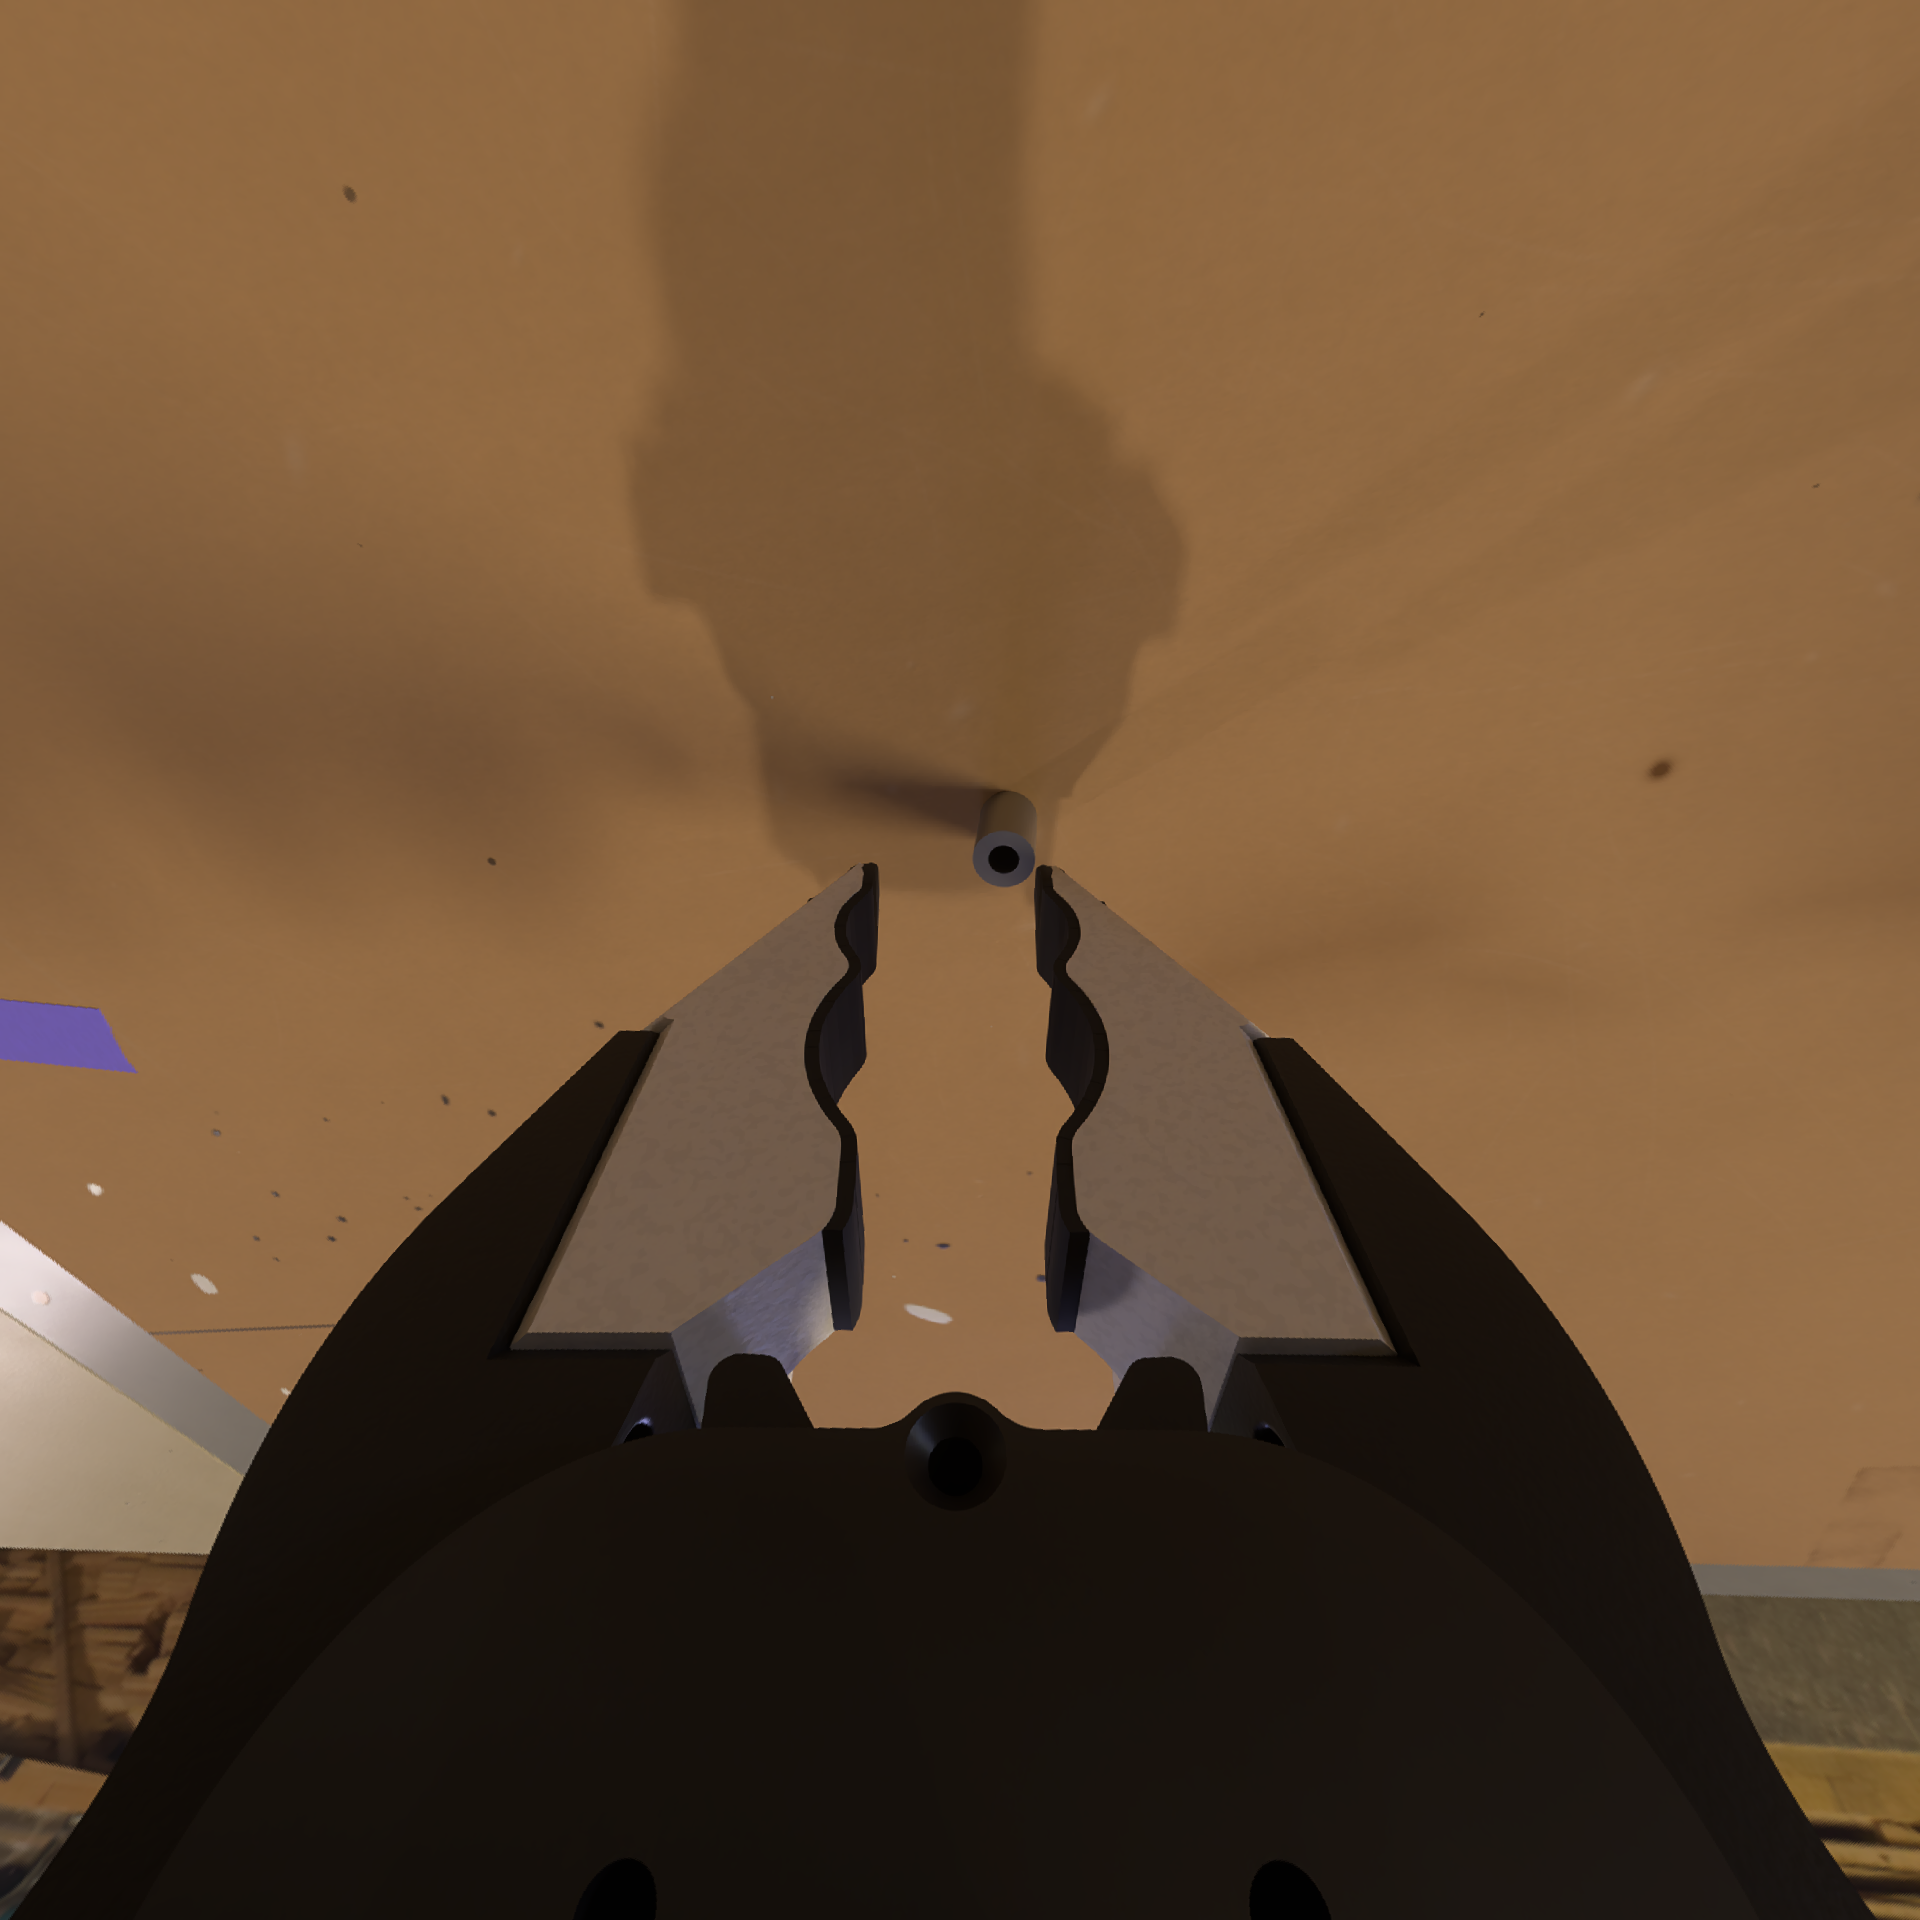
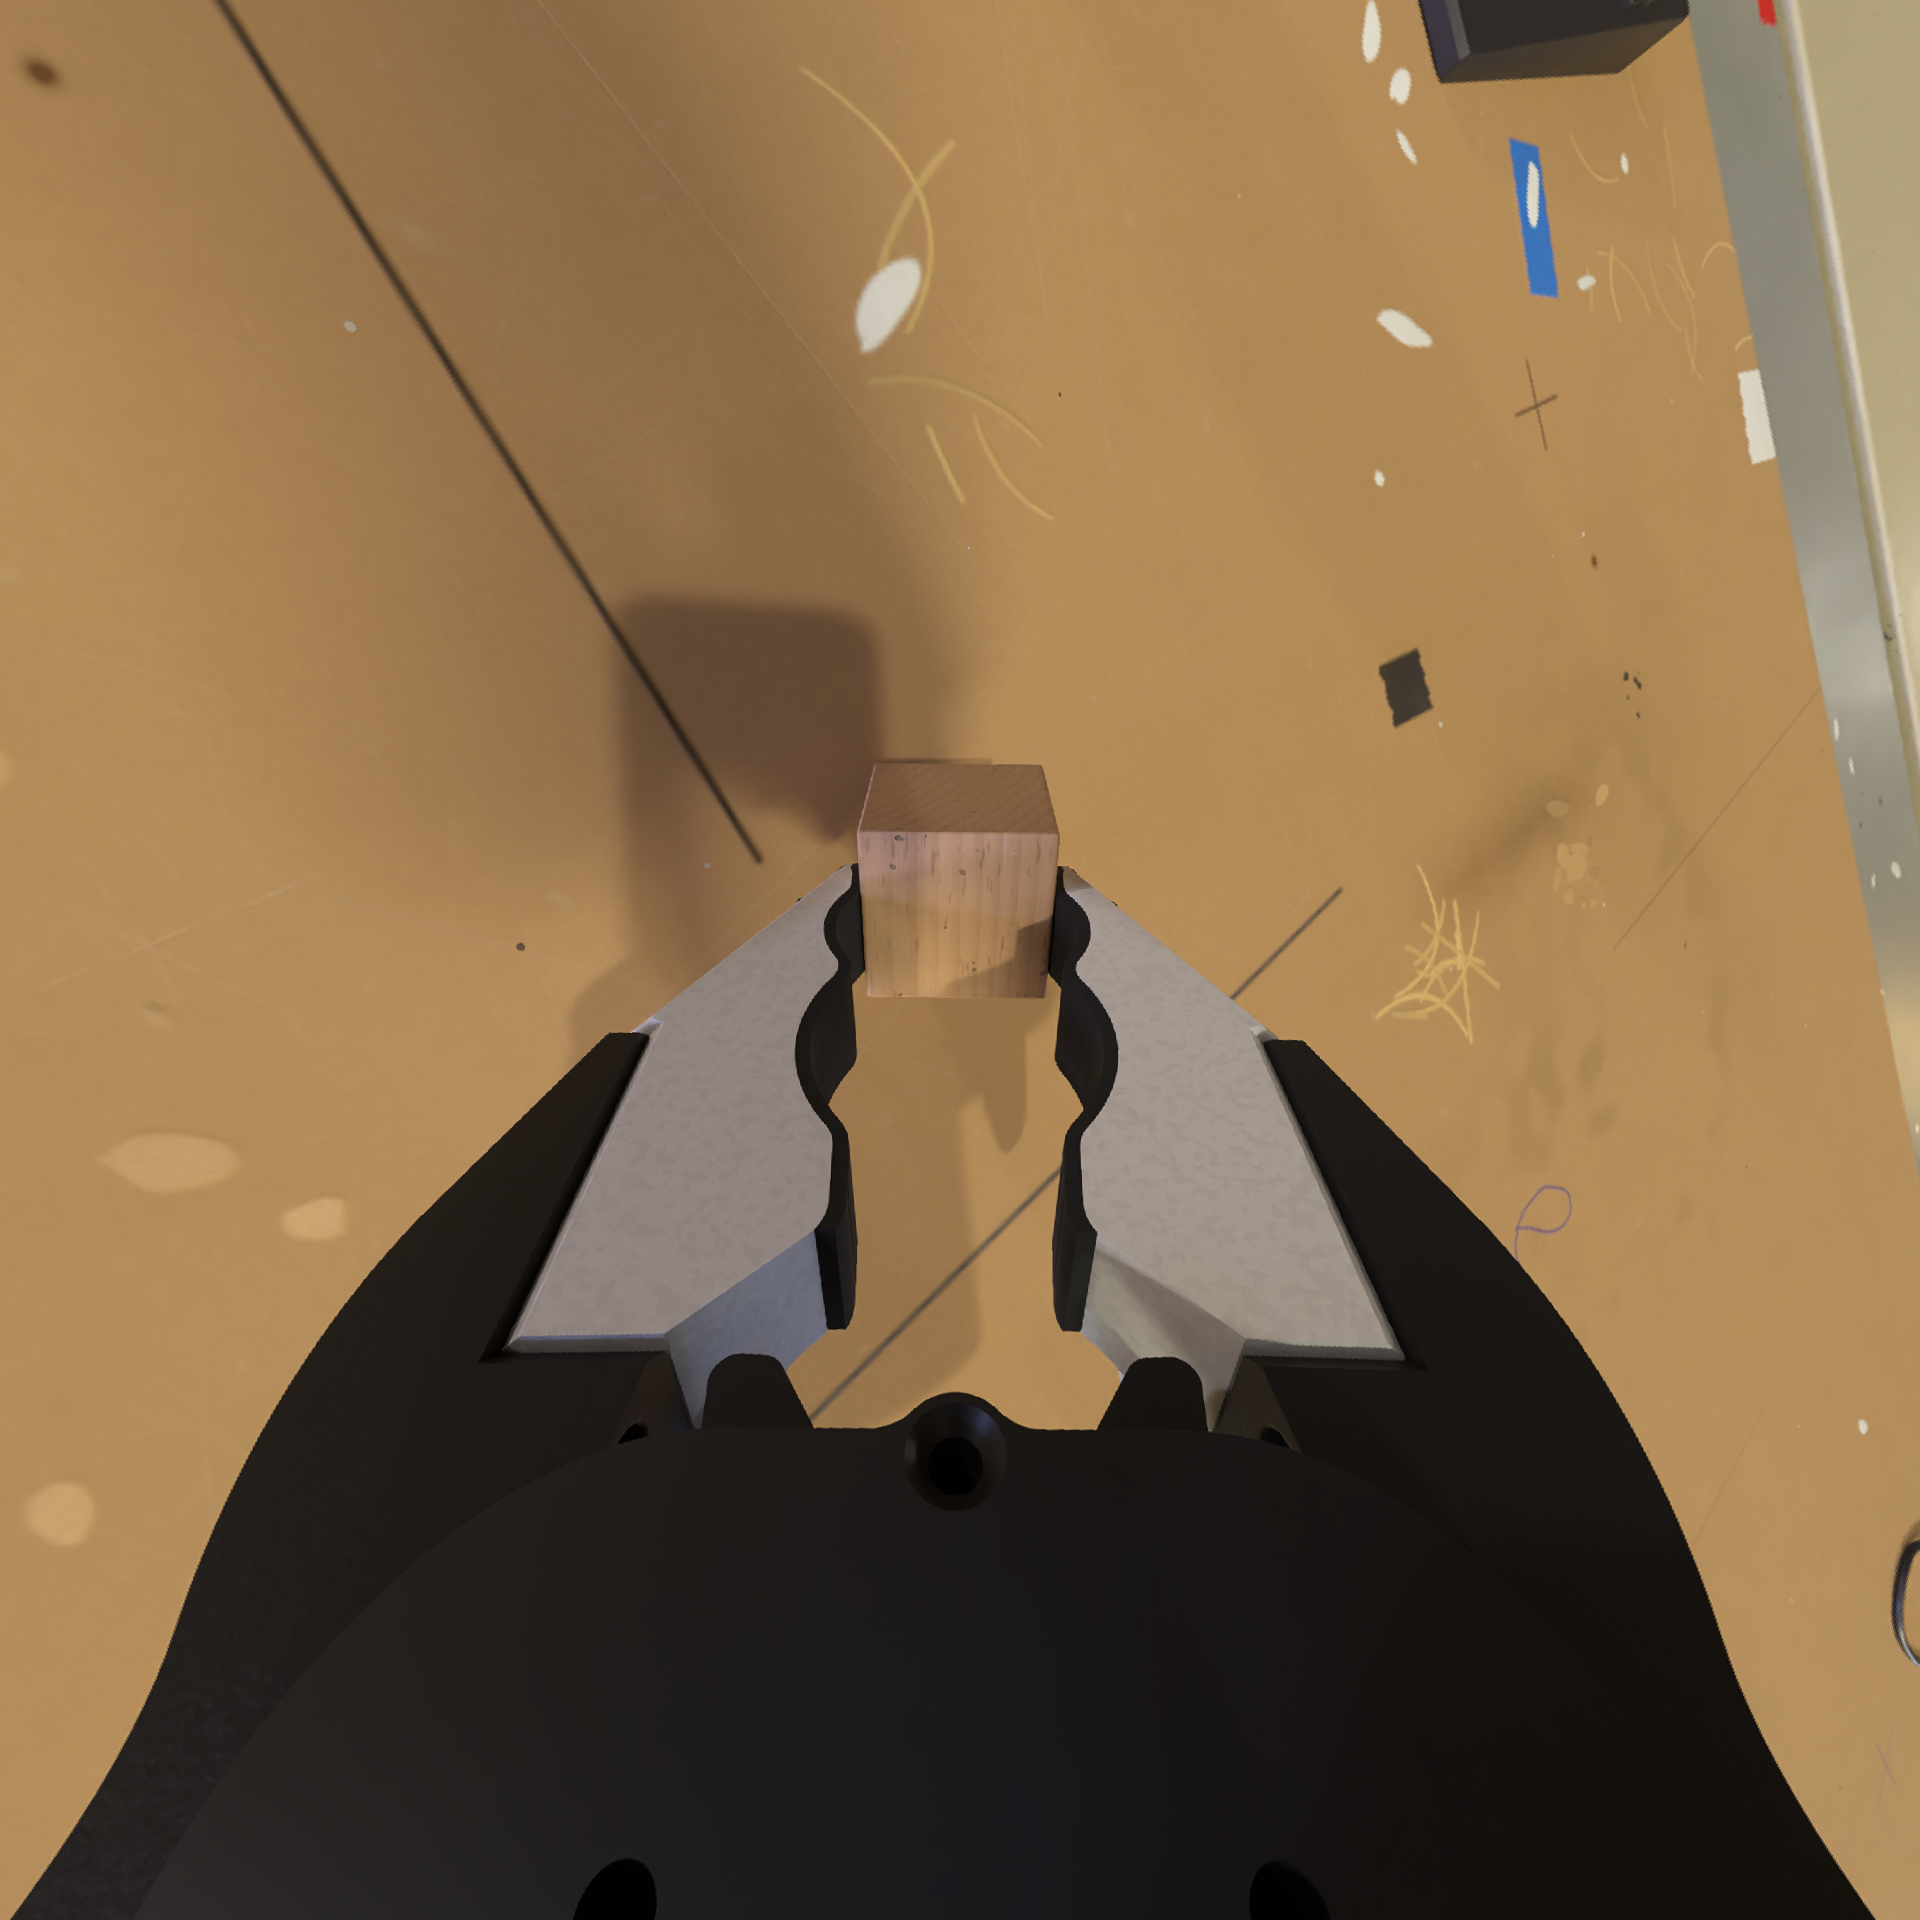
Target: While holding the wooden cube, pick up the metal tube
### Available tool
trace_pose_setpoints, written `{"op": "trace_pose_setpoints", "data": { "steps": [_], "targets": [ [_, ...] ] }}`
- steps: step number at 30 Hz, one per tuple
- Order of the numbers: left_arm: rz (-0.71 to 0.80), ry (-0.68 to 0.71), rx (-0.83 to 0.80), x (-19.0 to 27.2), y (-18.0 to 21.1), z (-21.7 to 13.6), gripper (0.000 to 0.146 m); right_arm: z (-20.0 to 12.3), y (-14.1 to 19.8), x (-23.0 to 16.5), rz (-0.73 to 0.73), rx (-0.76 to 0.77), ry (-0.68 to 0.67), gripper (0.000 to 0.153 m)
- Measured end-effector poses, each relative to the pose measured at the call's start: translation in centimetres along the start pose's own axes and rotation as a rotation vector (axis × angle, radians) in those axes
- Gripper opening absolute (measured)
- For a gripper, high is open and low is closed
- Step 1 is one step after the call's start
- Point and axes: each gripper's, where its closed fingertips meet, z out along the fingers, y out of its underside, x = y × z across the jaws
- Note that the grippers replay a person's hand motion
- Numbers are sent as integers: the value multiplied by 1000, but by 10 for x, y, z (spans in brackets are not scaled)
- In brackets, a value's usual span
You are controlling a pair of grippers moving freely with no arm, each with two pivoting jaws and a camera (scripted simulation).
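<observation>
In the left wrist view a short grey metal tube (image 1: 1005,847) lies on the brown tabletop (image 1: 416,520), its open end facing me. My left gripper (image 1: 956,881) is open and empty. The tube sits just beyond the tips, nearer the right fingertip (image 1: 1045,883), and is not between the fingers. In the right wrist view my right gripper (image 2: 958,894) is shut on the pale wooden cube (image 2: 956,894), gripped at the fingertips and held above the tabletop (image 2: 416,623). The cube's shadow falls on the table to its upper left.
In the right wrist view a dark box (image 2: 1548,36) sits at the top right. A blue strip (image 2: 1534,218), a small black patch (image 2: 1405,686) and paint spots mark the table there, near its metal edge (image 2: 1787,416). In the left wrist view a purple strip (image 1: 62,1034) lies at left.
</observation>
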Motion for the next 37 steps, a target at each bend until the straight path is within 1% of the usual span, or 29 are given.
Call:
{"op": "trace_pose_setpoints", "data": {
  "steps": [4, 8, 9, 11, 14, 17, 20, 22, 26, 29, 31, 33, 34, 37],
  "targets": [
    [1, 4, -38, 4, 4, 10, 31, 0, 0, 0, 2, 1, 0, 34],
    [-8, 10, -60, 5, 6, 12, 30, 0, 0, 0, 0, 0, 0, 34],
    [-4, 18, -60, 6, 6, 12, 28, 0, 0, 0, -1, -1, 0, 34],
    [13, 35, -52, 9, 5, 12, 12, 0, 0, 0, -2, -2, 1, 34],
    [31, 56, -24, 14, 2, 7, 11, 0, 1, 0, -1, -2, 1, 34],
    [48, 165, 52, 32, -7, -8, 11, 0, 1, 0, -2, -3, 2, 34],
    [100, 307, 174, 63, -19, -39, 11, 0, 0, 0, -1, -2, 2, 34],
    [171, 357, 280, 89, -29, -65, 11, 0, 0, 0, 0, -2, 2, 34],
    [410, 403, 477, 162, -41, -115, 11, 0, 0, 0, 1, -1, 2, 34],
    [566, 471, 553, 219, -43, -139, 11, 0, 0, 0, 1, 0, 2, 34],
    [633, 550, 588, 252, -45, -150, 11, 0, 0, 0, -2, 1, 3, 34],
    [683, 617, 565, 279, -43, -153, 11, 0, 0, 0, -1, 2, 3, 34],
    [709, 627, 554, 288, -43, -152, 11, 0, 0, 0, 0, 3, 3, 34],
    [744, 568, 547, 301, -51, -144, 11, 0, 0, 0, -1, 1, 5, 34]
  ]
}}
